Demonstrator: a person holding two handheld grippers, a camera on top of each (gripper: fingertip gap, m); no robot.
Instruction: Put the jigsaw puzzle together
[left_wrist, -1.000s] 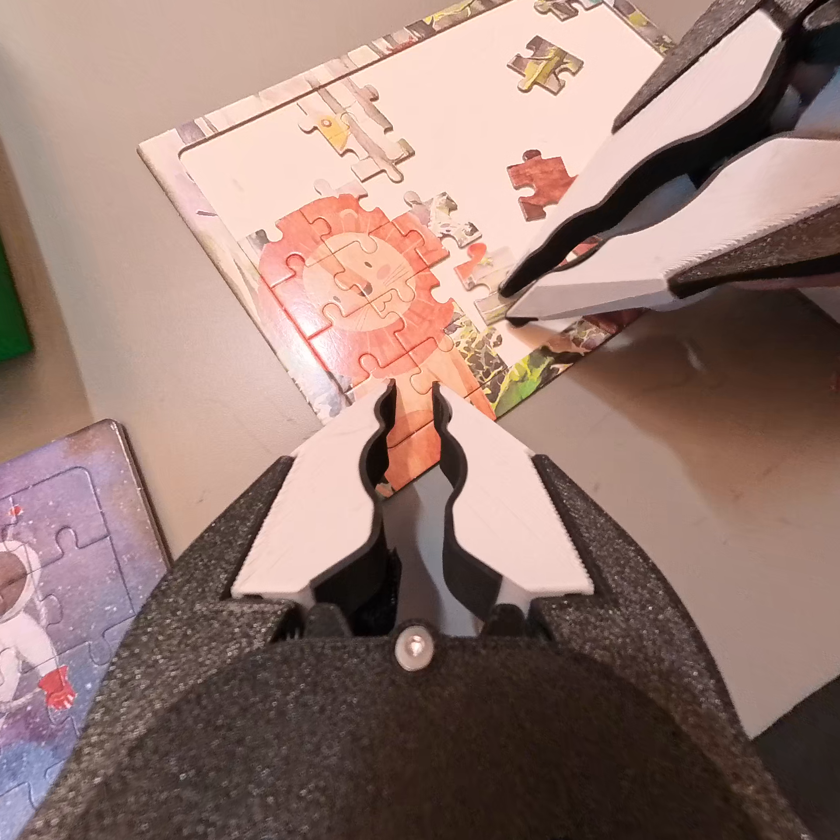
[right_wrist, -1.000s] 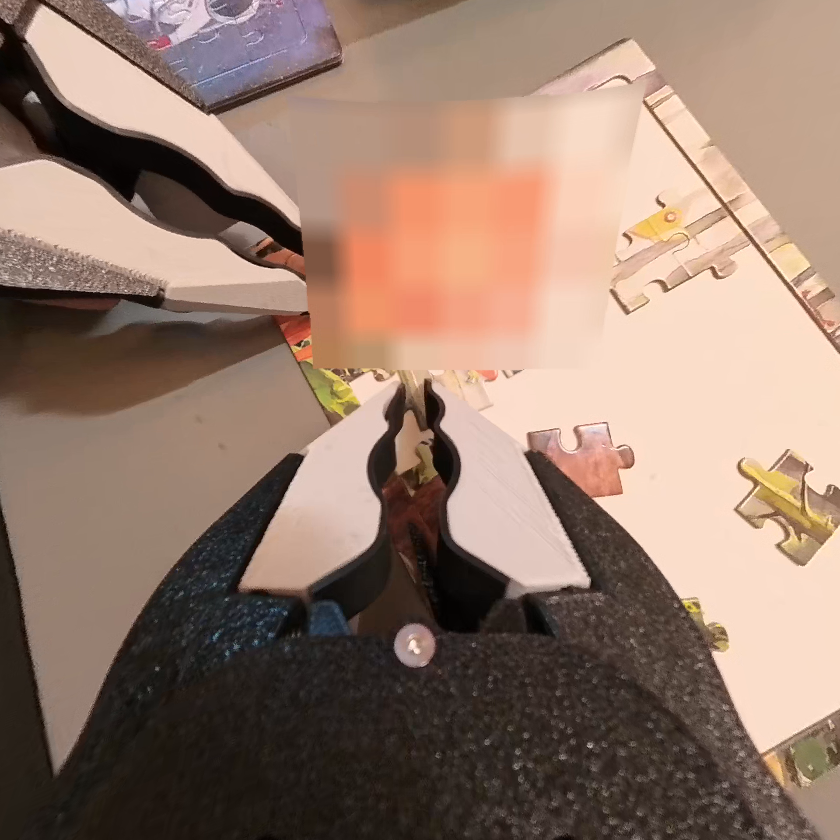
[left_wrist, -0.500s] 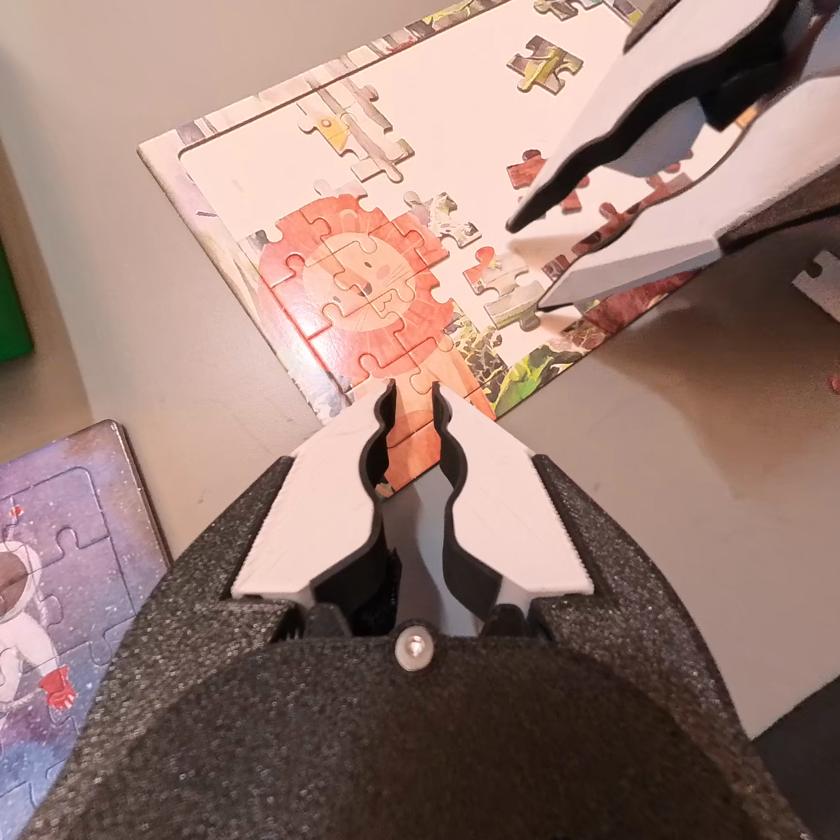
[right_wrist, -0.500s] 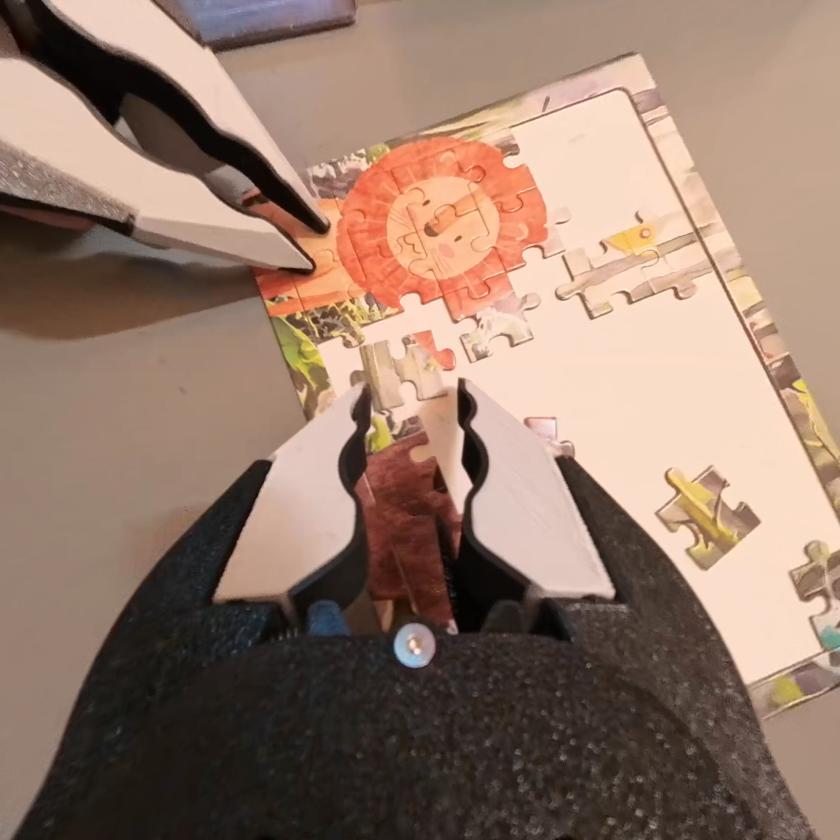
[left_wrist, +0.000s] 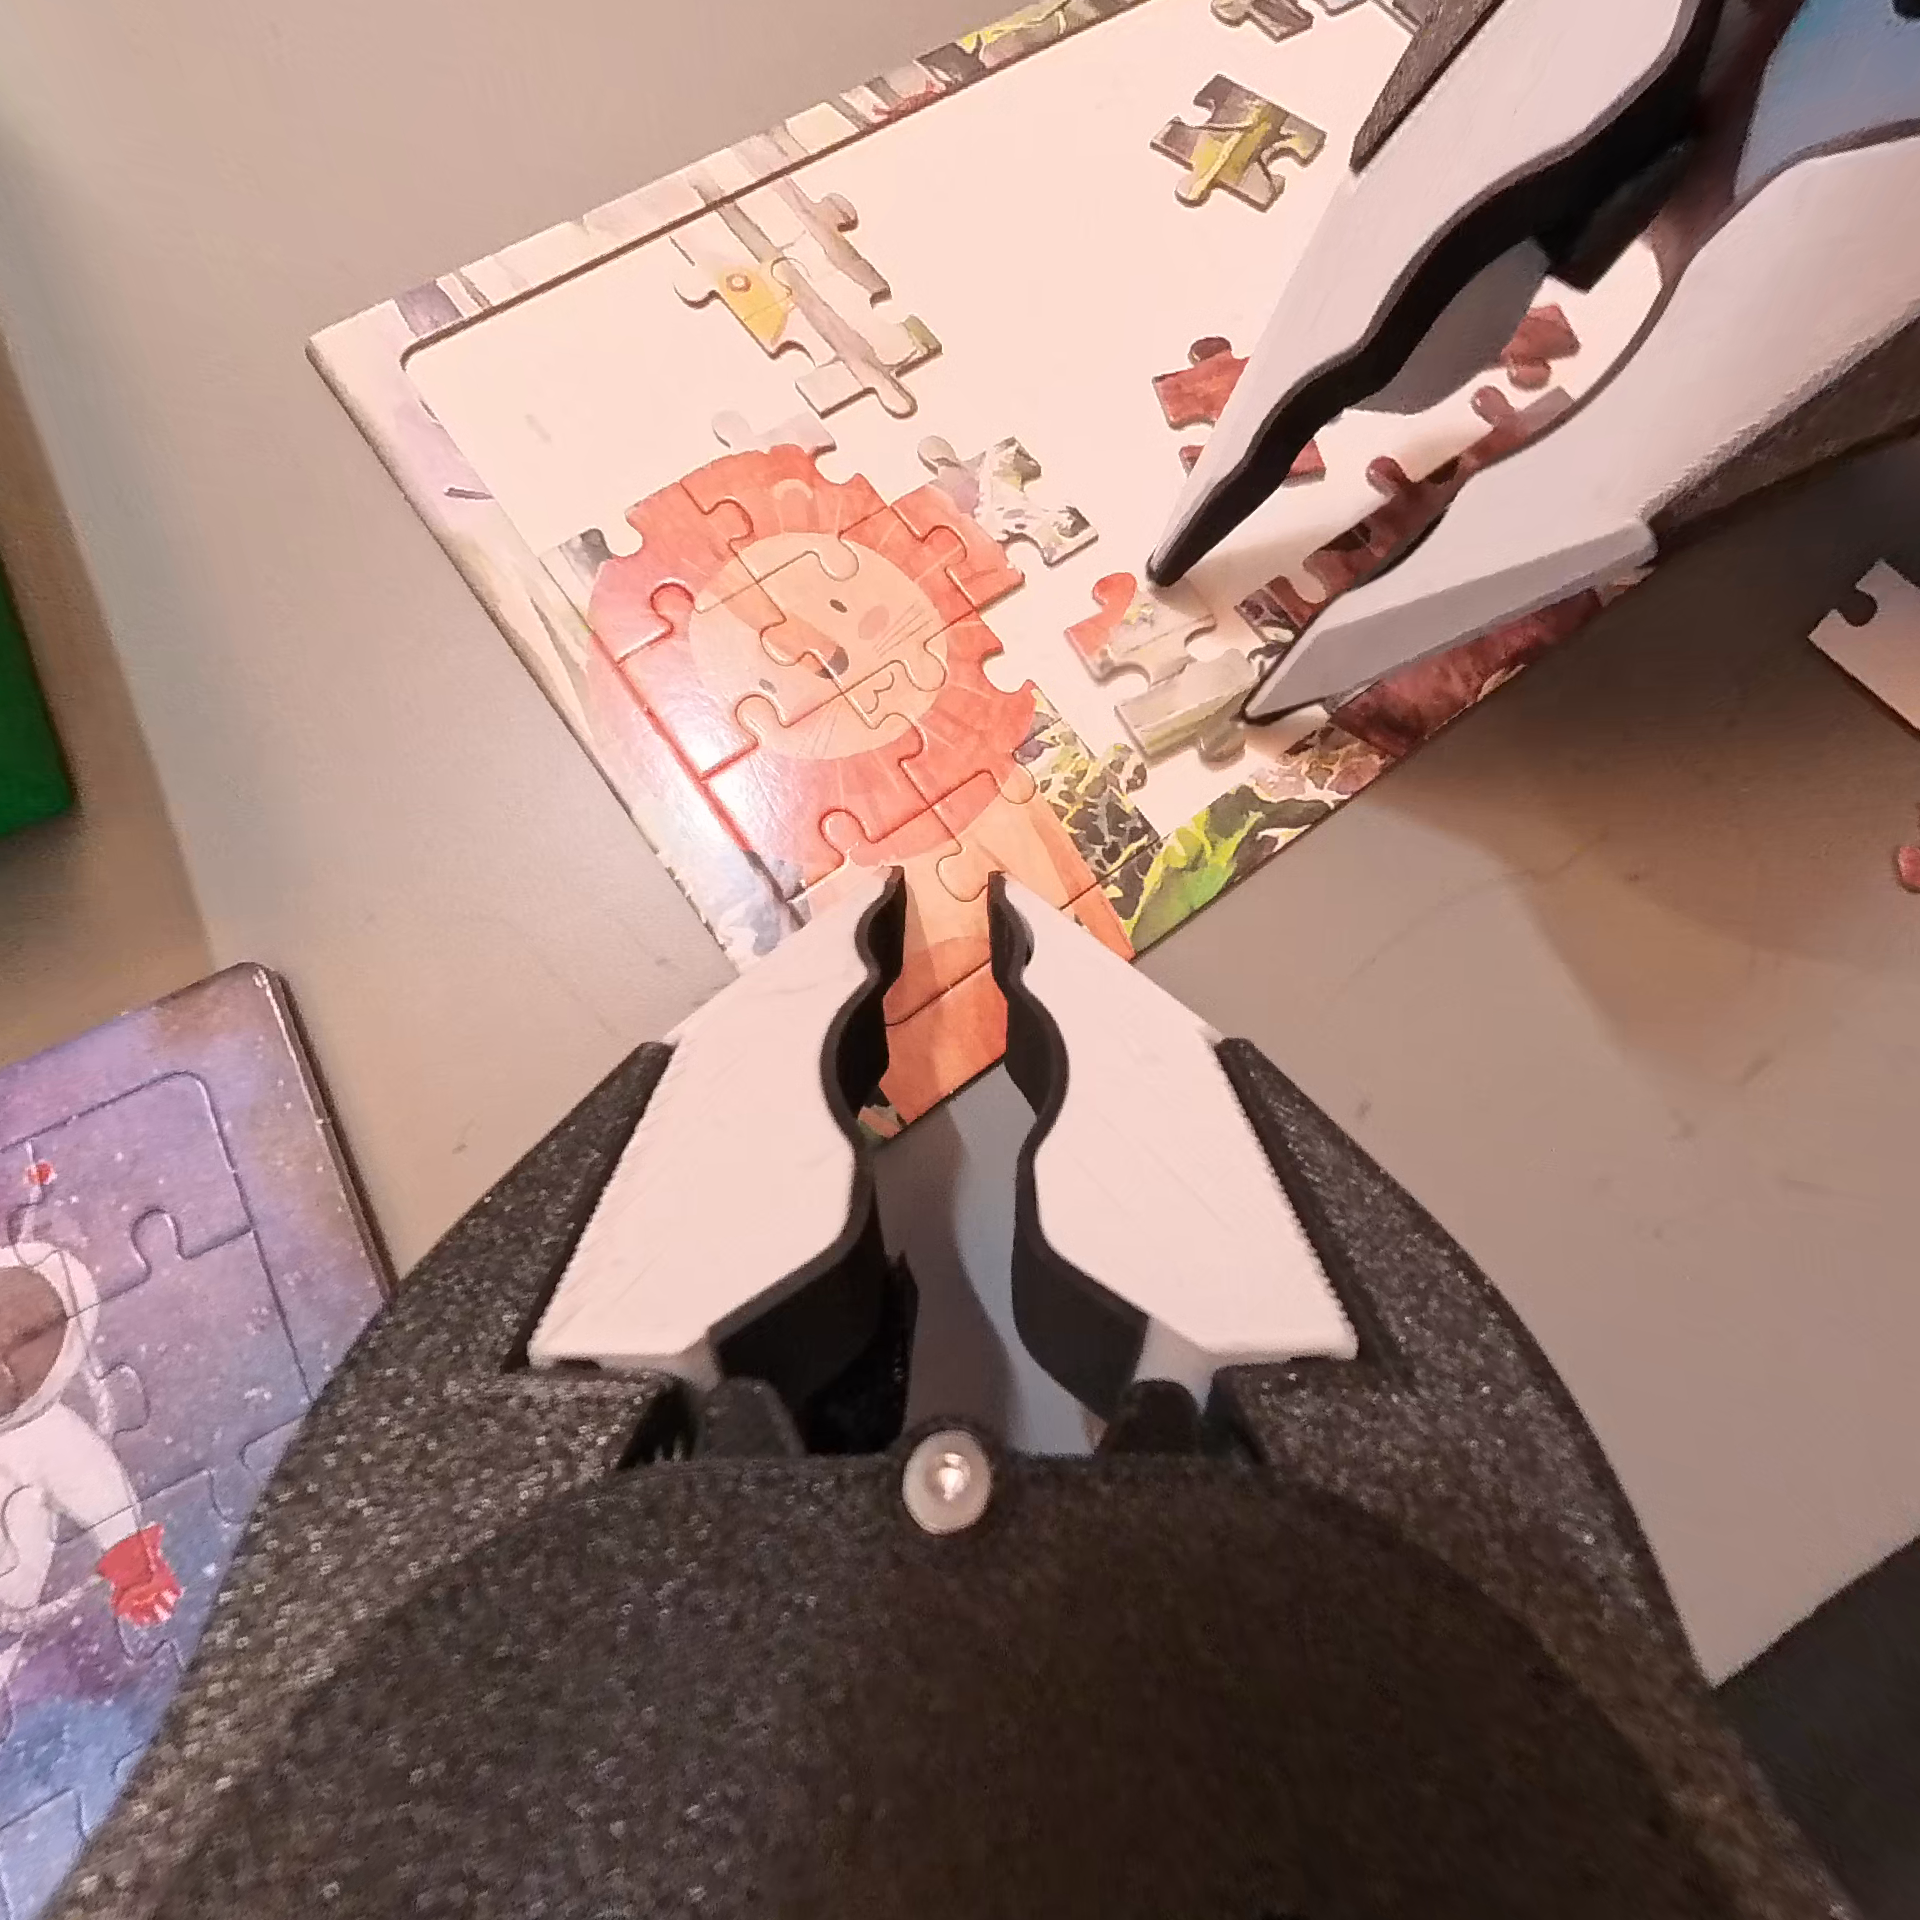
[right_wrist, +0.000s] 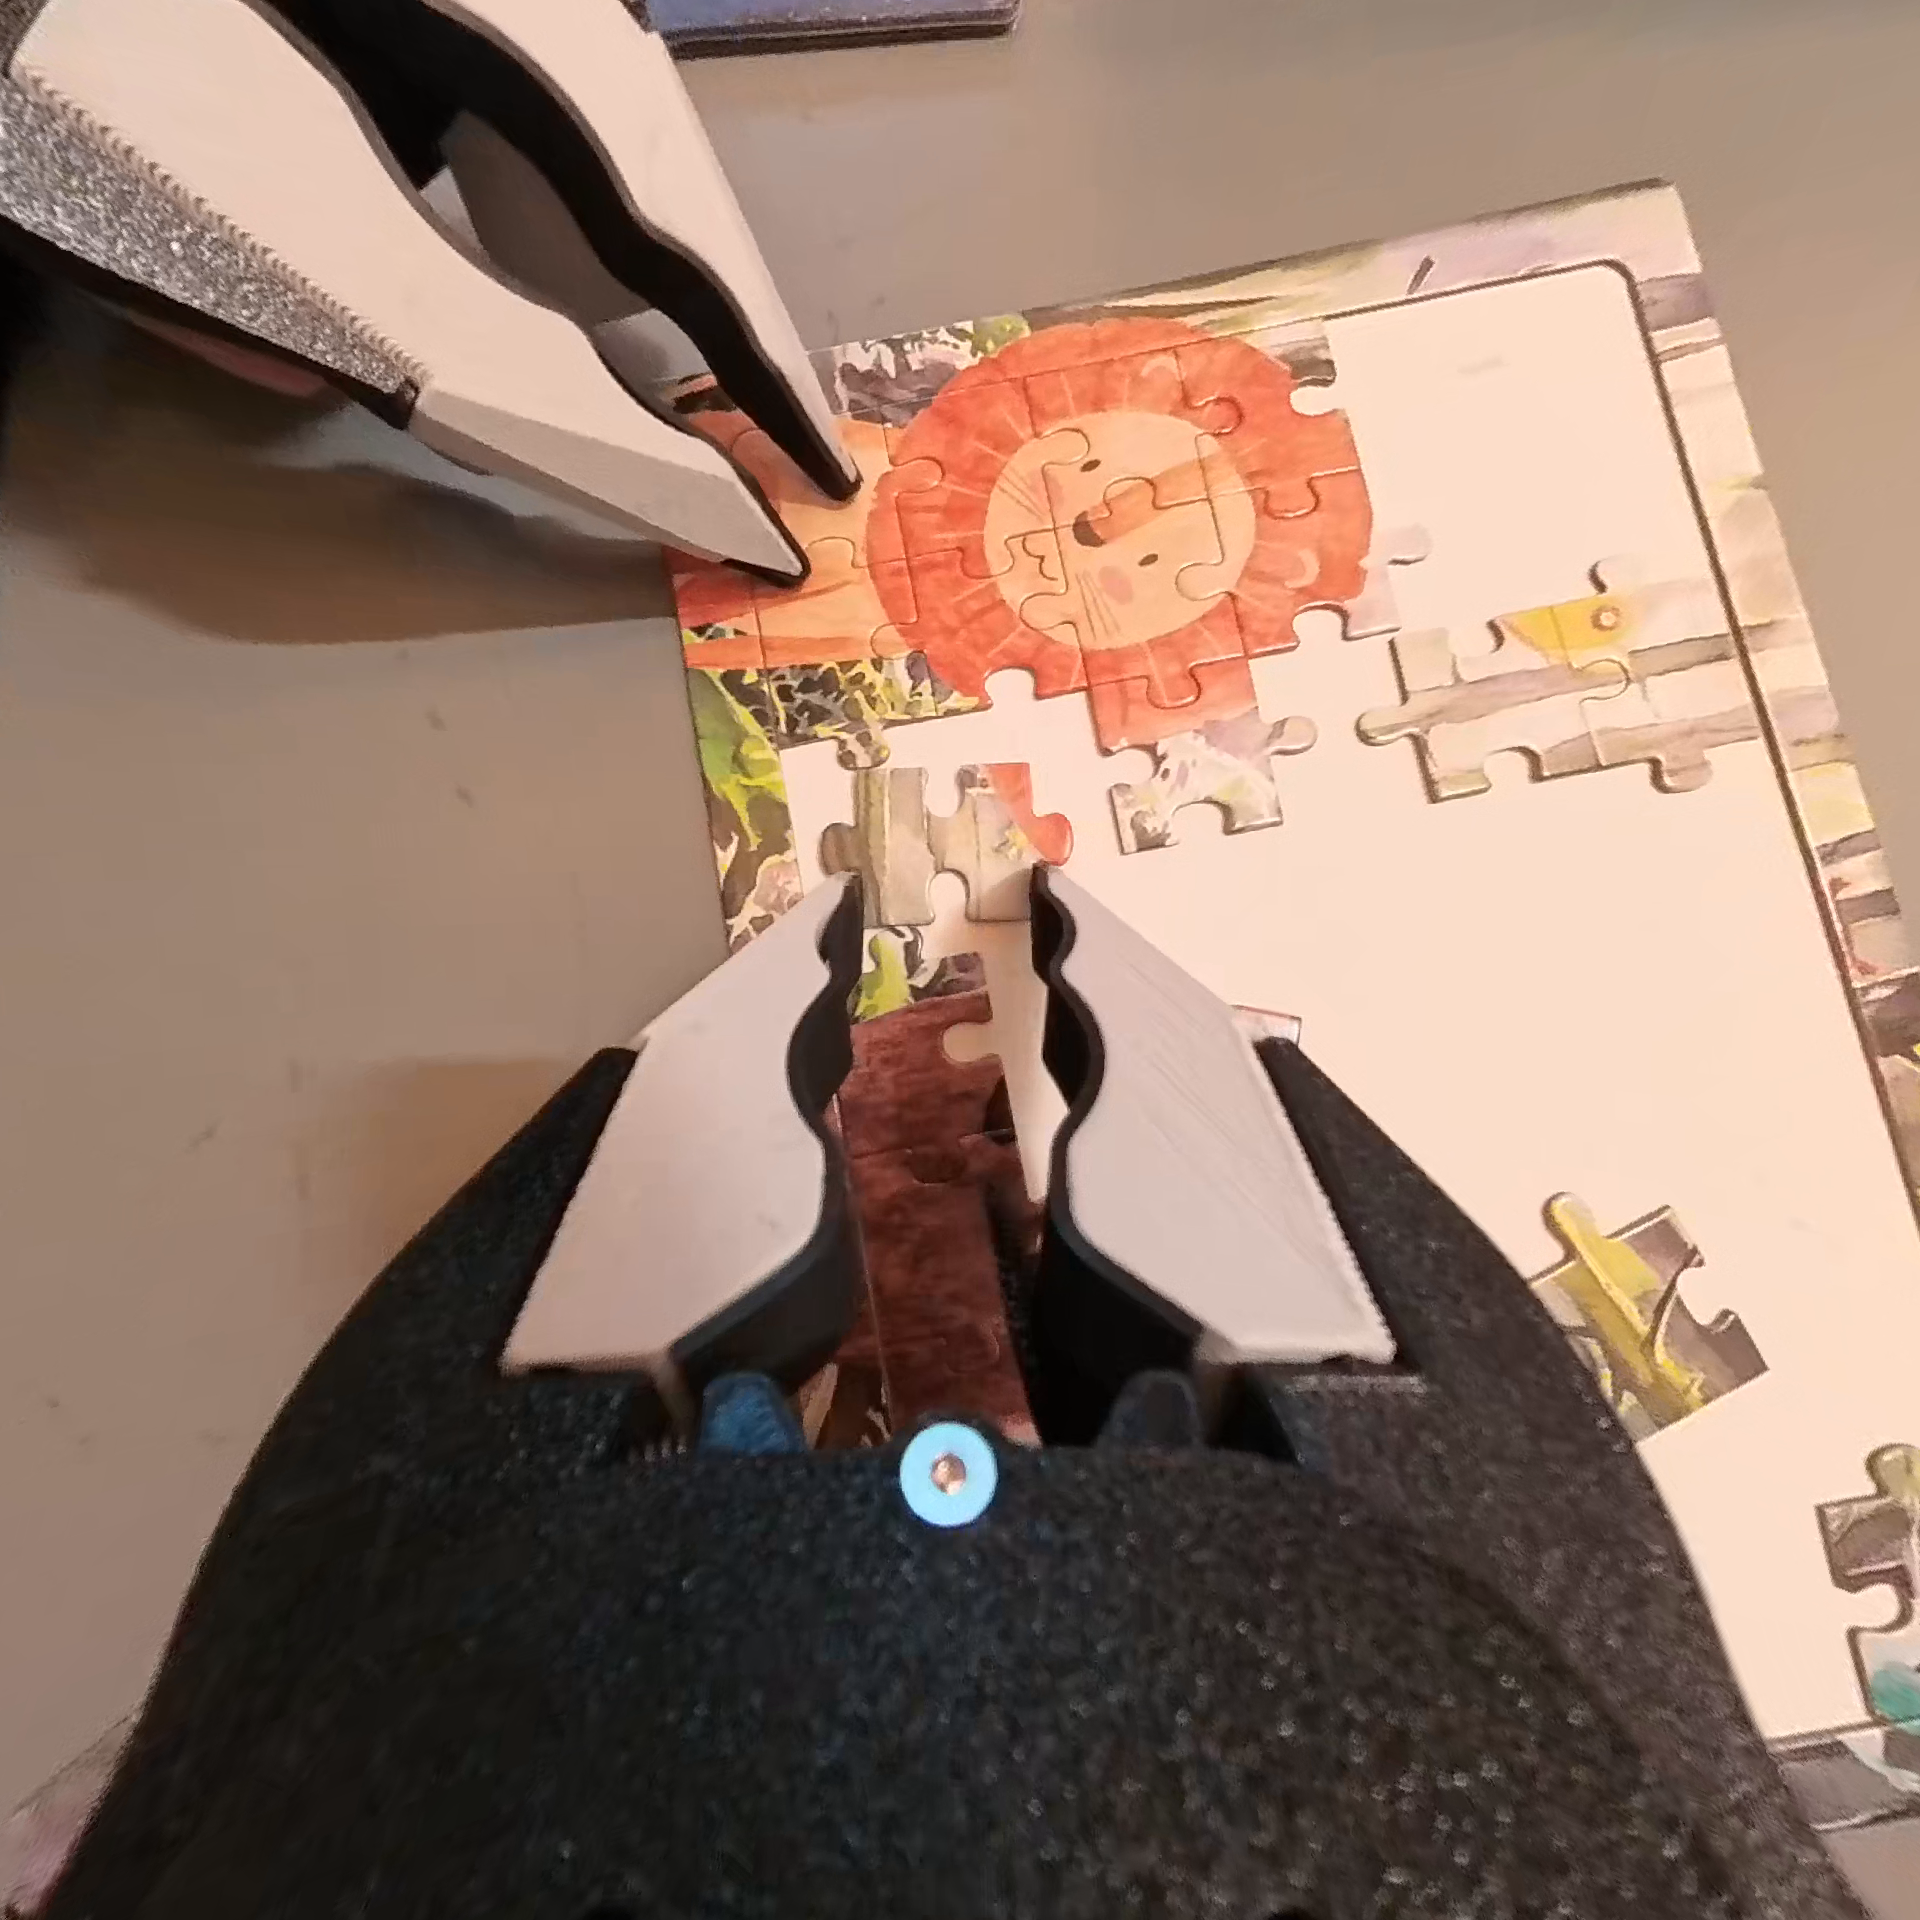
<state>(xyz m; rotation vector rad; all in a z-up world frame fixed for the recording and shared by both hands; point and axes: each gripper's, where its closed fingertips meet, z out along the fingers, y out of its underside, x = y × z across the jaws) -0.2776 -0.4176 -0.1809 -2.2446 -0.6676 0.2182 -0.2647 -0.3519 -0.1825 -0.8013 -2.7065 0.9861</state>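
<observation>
The jigsaw board lies on the tan table, and a finished orange lion fills its near corner. My left gripper is slightly open and empty, with its tips resting on the lion's orange body. My right gripper is open and empty. Its tips stand on either side of a joined pair, a grey piece and a red-tipped piece, which also shows in the left wrist view. A brown trunk section lies under the right fingers.
Loose on the white board are a grey branch cluster with a yellow bird, a yellow-green piece, a pale speckled piece and a brown piece. A space puzzle lies at the left. A face-down piece lies at the right. Some 7 cm of space lies between my two pairs of fingers.
My right gripper was shut on the grey piece at the board. It opened, left the piece beside the red-tipped one, lifted, then came back down around the pair. The left gripper stayed put.
</observation>
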